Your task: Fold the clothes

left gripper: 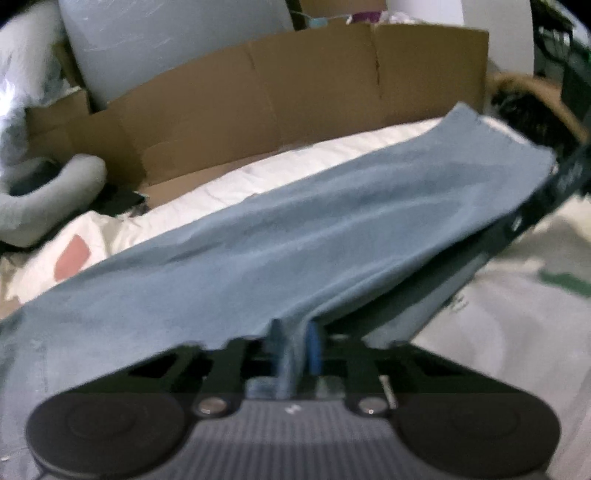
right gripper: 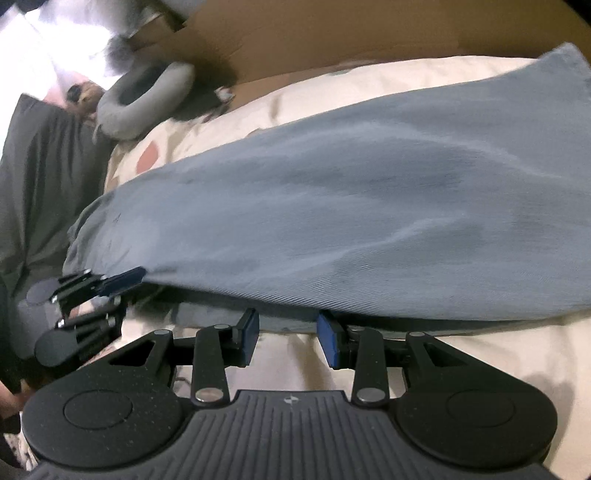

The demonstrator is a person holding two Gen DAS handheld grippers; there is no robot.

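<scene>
A bed (right gripper: 461, 354) covered in a cream patterned sheet carries everything. A blue-grey garment (right gripper: 351, 206) lies spread across it. A grey curved pillow (right gripper: 147, 96) rests near its far edge, beside brown cardboard (left gripper: 295, 92).

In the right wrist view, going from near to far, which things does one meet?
Right hand-held gripper → blue garment → cream bedding → brown cardboard.

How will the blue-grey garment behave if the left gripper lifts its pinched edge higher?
Probably floppy: the blue-grey garment sags and ripples away from the left gripper. It likely drags on the cream bedding rather than sliding freely. With the right gripper open, the far side would probably droop.
</scene>
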